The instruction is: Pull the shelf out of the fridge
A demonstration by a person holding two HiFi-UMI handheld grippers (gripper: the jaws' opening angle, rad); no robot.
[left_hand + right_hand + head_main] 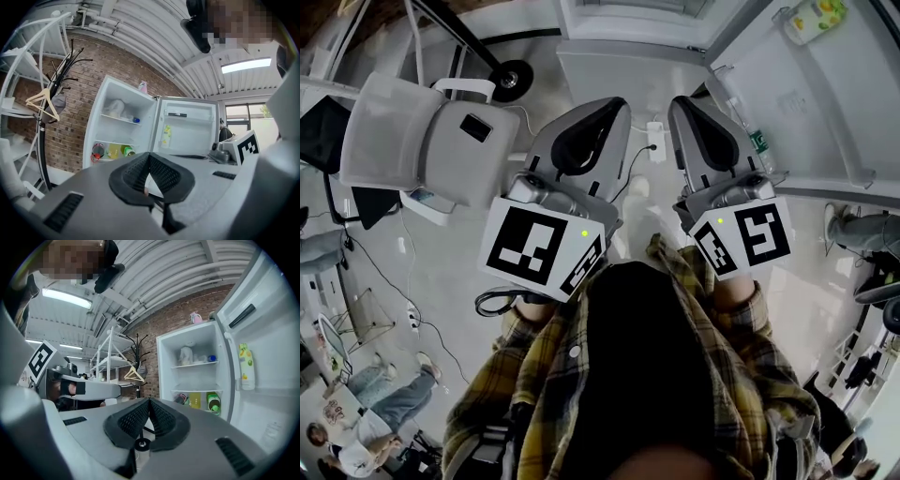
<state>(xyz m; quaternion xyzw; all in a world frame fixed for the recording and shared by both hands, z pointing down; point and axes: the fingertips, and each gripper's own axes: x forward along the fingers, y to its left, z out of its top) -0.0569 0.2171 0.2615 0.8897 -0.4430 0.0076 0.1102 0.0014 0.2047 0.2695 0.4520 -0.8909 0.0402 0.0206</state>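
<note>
Nearest each camera, left gripper (149,157) and right gripper (149,401) jaws meet on nothing; only the head view shows the grey chair (394,131); well beyond, the fridge (96,126) stands open, its shelf (194,365) seated inside; print on the door bottle (246,366) is too small to read.

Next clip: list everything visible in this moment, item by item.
fridge: one, white, open, against the brick wall
fridge door: one, white, swung open to the right
shelves: two, white, inside the fridge, one above the other
bottles: three, dark red, yellow, green, below the lower shelf
coat stand: one, black, left of the fridge
hanger: one, wooden, on the coat stand
chair: one, grey, on the floor, front left
sleeves: two, yellow plaid
left claw: one, grey, shut, empty
right claw: one, grey, shut, empty
</note>
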